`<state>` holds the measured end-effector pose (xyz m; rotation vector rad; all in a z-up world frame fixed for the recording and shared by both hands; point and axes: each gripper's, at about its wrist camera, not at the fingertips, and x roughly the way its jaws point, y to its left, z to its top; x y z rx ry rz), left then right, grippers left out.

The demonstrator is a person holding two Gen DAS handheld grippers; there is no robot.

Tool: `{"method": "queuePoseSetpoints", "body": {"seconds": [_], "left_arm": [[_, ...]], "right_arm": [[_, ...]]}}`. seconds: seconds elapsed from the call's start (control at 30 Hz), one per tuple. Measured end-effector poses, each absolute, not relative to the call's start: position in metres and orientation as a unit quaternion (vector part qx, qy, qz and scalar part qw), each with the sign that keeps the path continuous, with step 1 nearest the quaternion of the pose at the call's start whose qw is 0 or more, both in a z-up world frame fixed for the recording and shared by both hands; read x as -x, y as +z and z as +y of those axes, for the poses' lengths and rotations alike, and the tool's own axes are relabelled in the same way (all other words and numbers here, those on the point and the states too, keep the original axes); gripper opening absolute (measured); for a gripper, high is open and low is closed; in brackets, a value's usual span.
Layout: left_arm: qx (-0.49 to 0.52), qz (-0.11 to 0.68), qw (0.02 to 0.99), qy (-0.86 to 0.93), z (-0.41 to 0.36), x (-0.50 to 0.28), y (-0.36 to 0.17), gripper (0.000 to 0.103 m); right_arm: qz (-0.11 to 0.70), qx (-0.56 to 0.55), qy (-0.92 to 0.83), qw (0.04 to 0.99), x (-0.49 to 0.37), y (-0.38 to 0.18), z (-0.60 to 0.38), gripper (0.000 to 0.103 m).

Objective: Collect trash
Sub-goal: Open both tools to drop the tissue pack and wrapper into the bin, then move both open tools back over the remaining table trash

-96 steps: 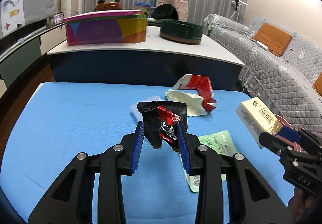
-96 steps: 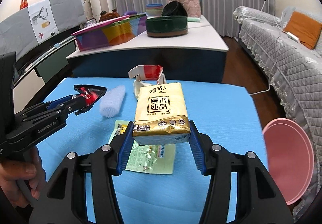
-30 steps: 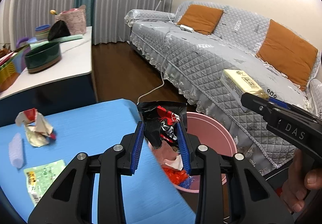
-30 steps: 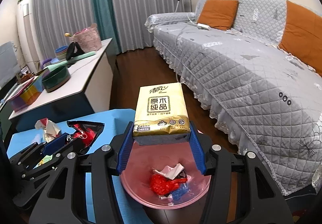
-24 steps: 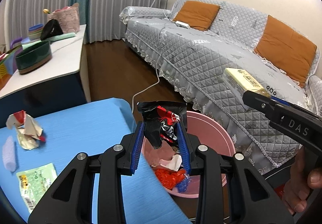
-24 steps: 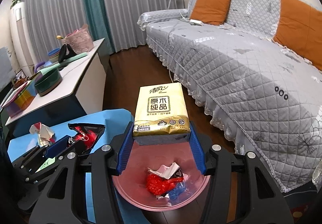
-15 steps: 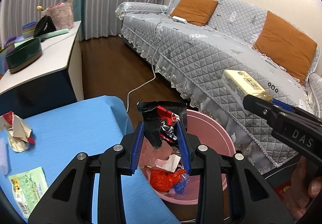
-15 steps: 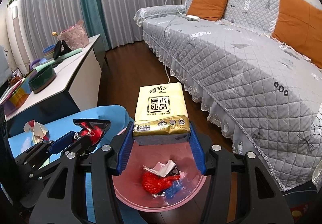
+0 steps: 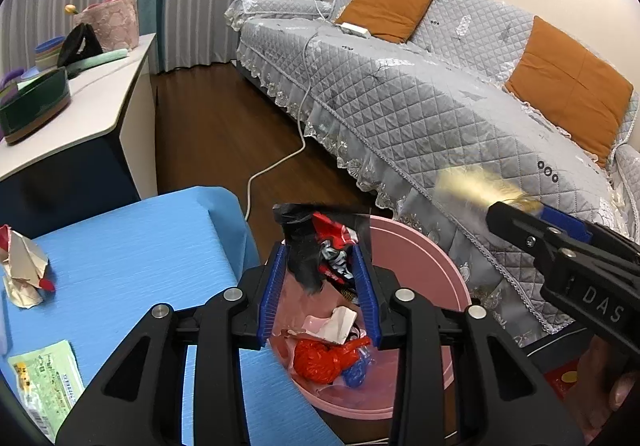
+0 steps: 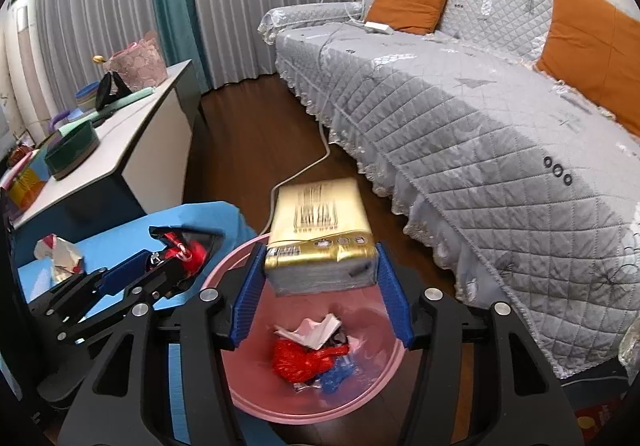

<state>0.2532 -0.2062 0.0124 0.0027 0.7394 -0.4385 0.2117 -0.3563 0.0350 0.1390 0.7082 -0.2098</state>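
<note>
Both grippers hang over the pink bin (image 10: 256, 410) so their loads drop in. The right gripper (image 10: 320, 282) is spreading; the gold tissue pack (image 10: 320, 246) slips free at 12 o'clock. The left gripper (image 9: 318, 282) is opening, the black-and-red snack wrapper (image 9: 320, 246) loose between its pads.

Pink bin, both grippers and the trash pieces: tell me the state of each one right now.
Pink bin: open, part filled.
Left gripper: jaws opening, black wrapper between them over the bin.
Right gripper: jaws opening, tissue pack blurred, slipping free.
Crumpled wrapper: on blue table.
Green packet: flat on table.
</note>
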Motion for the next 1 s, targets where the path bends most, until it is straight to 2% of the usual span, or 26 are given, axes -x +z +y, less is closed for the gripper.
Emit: {"method": "queuePoseSetpoints", "body": {"seconds": [0.03, 0.07, 0.63, 0.83, 1.0], "left_arm": [[0.003, 0.362, 0.907, -0.213, -0.205, -0.254, 0.012, 0.049], [0.005, 0.361, 0.908, -0.212, -0.204, -0.254, 0.012, 0.050], [0.015, 0.339, 0.924, -0.175, -0.139, -0.219, 0.039, 0.049], [0.021, 0.328, 0.932, -0.153, -0.102, -0.201, 0.052, 0.048], [0.027, 0.315, 0.940, -0.129, -0.062, -0.187, 0.066, 0.047]], "right_arm": [[0.345, -0.066, -0.106, 0.930, -0.212, 0.035, -0.356, 0.067], [0.344, -0.068, -0.107, 0.930, -0.212, 0.036, -0.356, 0.070], [0.322, -0.067, -0.080, 0.941, -0.206, 0.052, -0.324, 0.069], [0.310, -0.056, -0.047, 0.948, -0.200, 0.058, -0.292, 0.062], [0.305, -0.052, -0.018, 0.951, -0.198, 0.061, -0.268, 0.050]]}}
